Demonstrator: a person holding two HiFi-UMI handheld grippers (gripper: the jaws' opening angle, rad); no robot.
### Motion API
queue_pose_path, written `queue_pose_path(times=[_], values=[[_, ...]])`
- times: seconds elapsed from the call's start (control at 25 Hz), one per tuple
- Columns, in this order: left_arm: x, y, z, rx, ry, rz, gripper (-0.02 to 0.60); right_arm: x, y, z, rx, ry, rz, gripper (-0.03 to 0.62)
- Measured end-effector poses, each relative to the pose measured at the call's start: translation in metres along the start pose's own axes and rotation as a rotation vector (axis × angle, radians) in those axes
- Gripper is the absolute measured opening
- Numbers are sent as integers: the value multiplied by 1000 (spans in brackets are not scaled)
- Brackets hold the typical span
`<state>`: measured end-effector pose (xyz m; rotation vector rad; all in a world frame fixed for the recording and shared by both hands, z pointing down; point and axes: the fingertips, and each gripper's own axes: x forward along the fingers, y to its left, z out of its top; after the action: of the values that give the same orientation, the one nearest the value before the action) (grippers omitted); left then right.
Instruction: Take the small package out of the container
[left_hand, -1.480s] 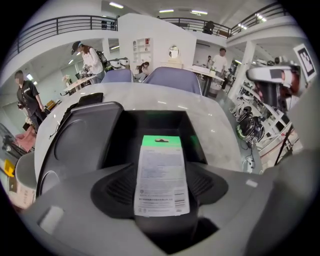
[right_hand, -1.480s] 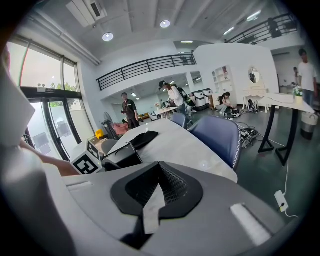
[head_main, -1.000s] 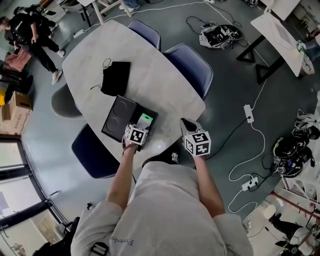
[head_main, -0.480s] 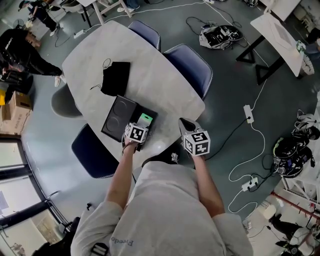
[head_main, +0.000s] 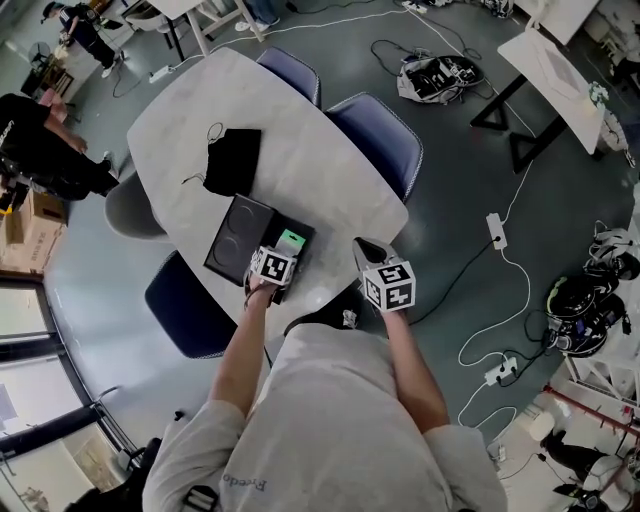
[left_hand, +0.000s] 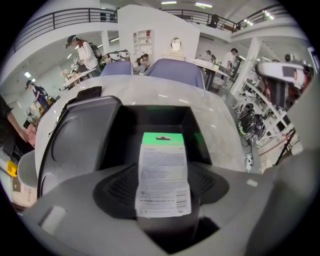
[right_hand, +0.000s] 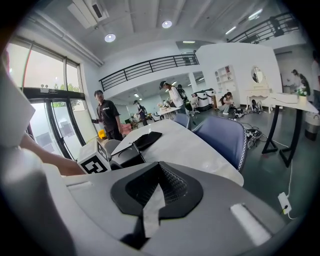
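The fine print on the small package is too small and blurred to read.

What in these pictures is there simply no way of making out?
- Print on the small package: too small and blurred, left gripper view.
- The package's other face: turned away from the camera, same view.
- Floor of the container: lost in shadow, same view.
- Most of the package in the head view: covered by the marker cube of the left gripper.
- The black thing on the table: too small to name, head view.
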<state>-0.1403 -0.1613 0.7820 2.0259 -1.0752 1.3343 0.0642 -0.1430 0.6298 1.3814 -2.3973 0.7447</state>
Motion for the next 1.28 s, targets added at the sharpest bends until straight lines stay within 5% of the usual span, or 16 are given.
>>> queue_pose_path(times=[1.28], values=[[-41,-2,17,-128,-194,-6,350,2,13,-3,-47,10,35,2]])
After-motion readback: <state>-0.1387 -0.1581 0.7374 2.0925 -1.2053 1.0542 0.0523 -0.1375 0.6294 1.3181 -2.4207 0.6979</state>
